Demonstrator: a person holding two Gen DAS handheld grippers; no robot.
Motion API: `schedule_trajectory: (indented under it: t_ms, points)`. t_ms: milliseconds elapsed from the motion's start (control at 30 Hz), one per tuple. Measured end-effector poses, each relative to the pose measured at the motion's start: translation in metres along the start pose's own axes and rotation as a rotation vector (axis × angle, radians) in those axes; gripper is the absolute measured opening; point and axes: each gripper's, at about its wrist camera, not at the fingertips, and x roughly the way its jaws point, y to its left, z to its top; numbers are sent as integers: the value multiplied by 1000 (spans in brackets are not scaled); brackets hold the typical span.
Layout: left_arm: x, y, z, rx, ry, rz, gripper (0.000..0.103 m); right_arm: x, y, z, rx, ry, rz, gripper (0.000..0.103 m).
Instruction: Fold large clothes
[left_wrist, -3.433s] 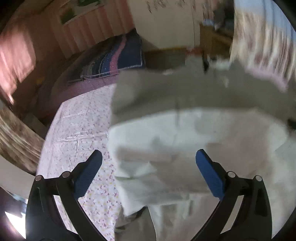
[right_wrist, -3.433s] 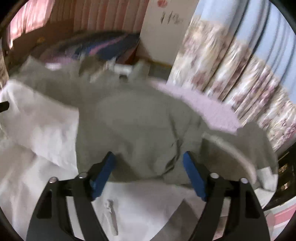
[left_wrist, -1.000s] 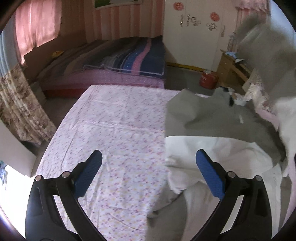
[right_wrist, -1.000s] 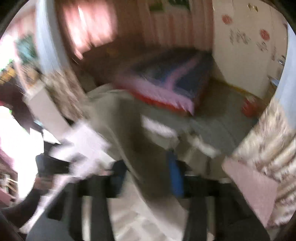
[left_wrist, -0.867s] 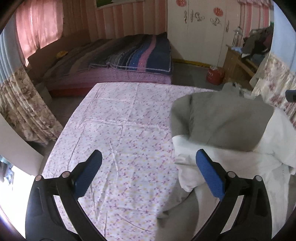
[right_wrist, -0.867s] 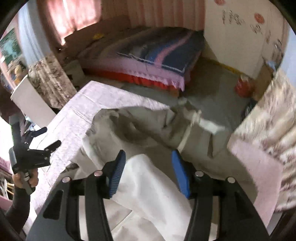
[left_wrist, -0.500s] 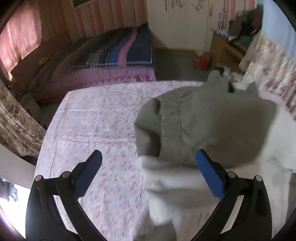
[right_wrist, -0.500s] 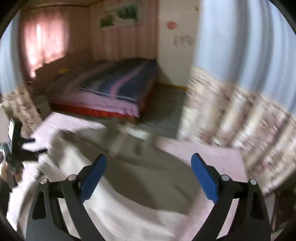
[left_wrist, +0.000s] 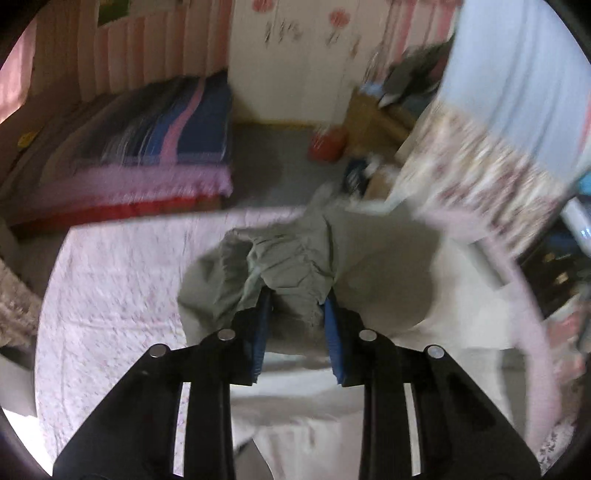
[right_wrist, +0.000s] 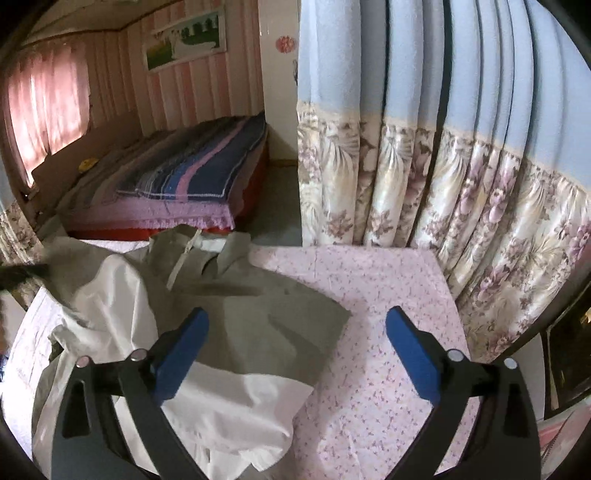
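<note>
Two tools show at the near edge of their own views. The left tool (left_wrist: 297, 306) has its blue pads drawn close together and pinches a gathered, elastic-looking hem of the grey-green jacket (left_wrist: 291, 266), which bunches up between and just above the pads. That view is blurred, so finer detail of the grip cannot be made out. The right tool (right_wrist: 295, 350) stands spread wide with nothing between its pads; its left pad hangs over the jacket (right_wrist: 258, 325) and its right pad over bare sheet.

Beyond the tools, the jacket lies on a pink flowered sheet (right_wrist: 388, 295) covering the work surface, toward the left side in the right wrist view. Its grey-green outer cloth lies across the middle, with white lining (right_wrist: 229, 410) turned out below and to the left. The collar (right_wrist: 201, 251), with a pale zipper strip, sits at the far edge of the sheet.

Farther off, a bed (right_wrist: 192, 184) with a blue, pink and purple striped blanket stands against a pink striped wall. A blue curtain with a flowered border (right_wrist: 443, 158) hangs to the right, close beside the sheet. A red container (left_wrist: 327, 146) sits on the floor near a white wardrobe.
</note>
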Motion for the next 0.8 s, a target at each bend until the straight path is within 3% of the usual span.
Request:
schedule_trajectory:
  t_ms: [67, 133, 200, 333, 367, 433, 533, 633, 733, 800]
  points:
    - [-31, 10, -2, -5, -13, -40, 27, 2, 9, -2, -13, -3, 16, 98]
    - [-37, 27, -12, -15, 28, -52, 28, 5, 22, -9, -47, 20, 54, 98]
    - [-25, 47, -37, -33, 126, -50, 28, 9, 34, -18, -87, 39, 67, 98]
    - [15, 72, -87, -15, 229, 17, 29, 17, 58, -44, -150, 62, 84, 94]
    - [27, 75, -99, -29, 253, 10, 29, 23, 65, -53, -167, 77, 98, 86]
    - [39, 77, -111, -21, 264, 14, 30, 36, 75, -66, -192, 131, 119, 30]
    - [46, 67, -120, 48, 231, 62, 31, 65, 83, -91, -233, 244, 106, 18]
    - [50, 56, -123, 117, 216, 99, 35, 89, 80, -113, -364, 278, -54, 5]
    - [58, 48, -131, 171, 224, 163, 59, 98, 55, -112, -265, 293, -28, 0]
    - [60, 48, -131, 174, 214, 194, 66, 97, 51, -109, -245, 301, -16, 0]
